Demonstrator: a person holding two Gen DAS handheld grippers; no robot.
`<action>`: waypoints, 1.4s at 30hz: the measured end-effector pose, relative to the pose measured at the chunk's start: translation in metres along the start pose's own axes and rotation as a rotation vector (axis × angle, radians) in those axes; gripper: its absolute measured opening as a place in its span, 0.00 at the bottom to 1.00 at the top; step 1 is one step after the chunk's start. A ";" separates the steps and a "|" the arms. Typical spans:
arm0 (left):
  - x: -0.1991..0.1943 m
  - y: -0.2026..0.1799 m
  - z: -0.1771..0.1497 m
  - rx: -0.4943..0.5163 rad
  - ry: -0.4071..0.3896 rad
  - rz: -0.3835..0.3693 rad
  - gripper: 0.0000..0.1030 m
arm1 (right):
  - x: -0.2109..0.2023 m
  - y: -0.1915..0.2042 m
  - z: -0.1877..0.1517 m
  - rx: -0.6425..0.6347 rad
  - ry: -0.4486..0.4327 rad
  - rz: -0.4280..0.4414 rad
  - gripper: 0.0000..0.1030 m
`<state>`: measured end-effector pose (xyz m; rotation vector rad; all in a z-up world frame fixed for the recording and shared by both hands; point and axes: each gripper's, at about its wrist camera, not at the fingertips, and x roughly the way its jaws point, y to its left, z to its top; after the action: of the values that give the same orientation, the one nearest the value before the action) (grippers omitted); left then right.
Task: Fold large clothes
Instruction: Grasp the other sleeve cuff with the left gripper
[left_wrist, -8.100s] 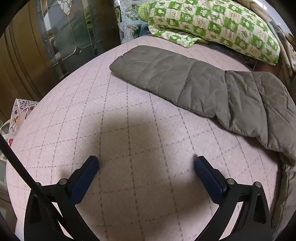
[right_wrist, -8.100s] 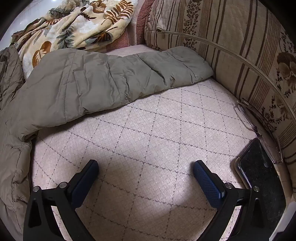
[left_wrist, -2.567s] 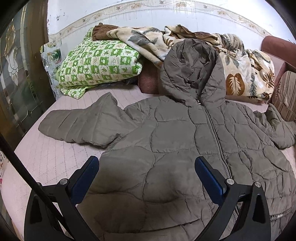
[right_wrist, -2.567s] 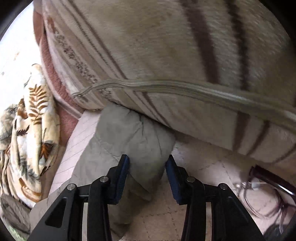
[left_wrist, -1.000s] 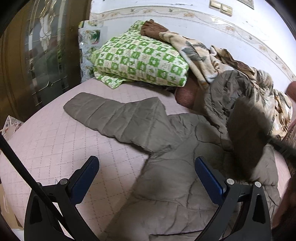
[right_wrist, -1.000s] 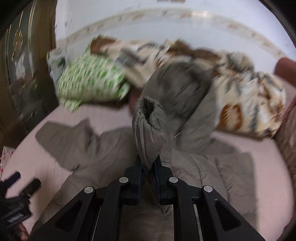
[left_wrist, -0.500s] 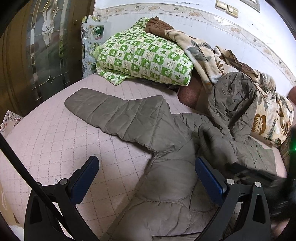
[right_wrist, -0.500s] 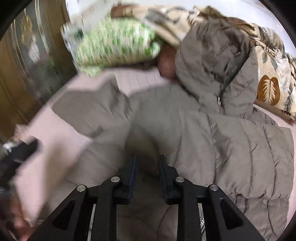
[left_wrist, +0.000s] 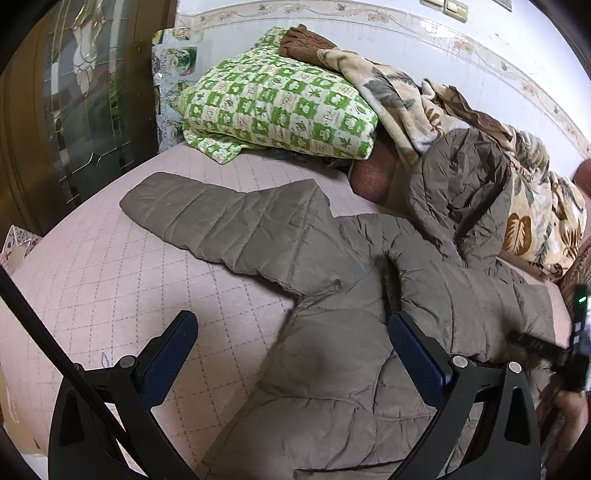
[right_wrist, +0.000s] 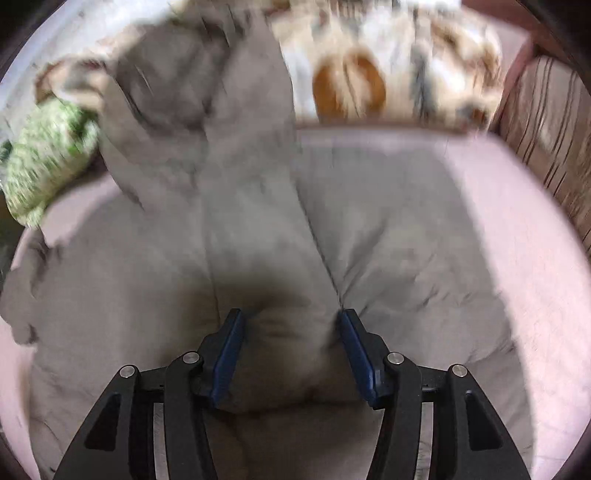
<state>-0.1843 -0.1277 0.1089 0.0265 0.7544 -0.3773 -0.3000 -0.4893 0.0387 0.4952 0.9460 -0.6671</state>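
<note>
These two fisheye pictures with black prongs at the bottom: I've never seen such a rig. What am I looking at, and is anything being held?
A person holds a two-finger gripper in each hand, each with a camera looking along its fingers. The left gripper hangs wide open above the pink quilted bed cover, holding nothing. A grey-brown hooded puffer jacket lies there, one sleeve stretched outwards, the other folded across the body. Behind are a green checked pillow and a leaf-print blanket. The right view is motion-blurred: the right gripper sits partly open with jacket fabric between its fingers, not clamped.
</note>
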 end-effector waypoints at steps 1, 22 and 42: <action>0.000 -0.002 0.000 0.008 0.001 -0.002 1.00 | 0.004 0.000 -0.002 -0.015 0.002 0.002 0.58; 0.021 0.027 0.000 -0.037 0.077 0.041 1.00 | -0.121 0.049 -0.101 -0.231 -0.191 0.280 0.67; 0.139 0.281 0.092 -0.617 0.244 -0.087 0.67 | -0.147 0.029 -0.096 -0.175 -0.260 0.361 0.67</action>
<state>0.0657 0.0744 0.0519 -0.5501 1.0907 -0.2124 -0.3952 -0.3626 0.1199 0.3982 0.6403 -0.3087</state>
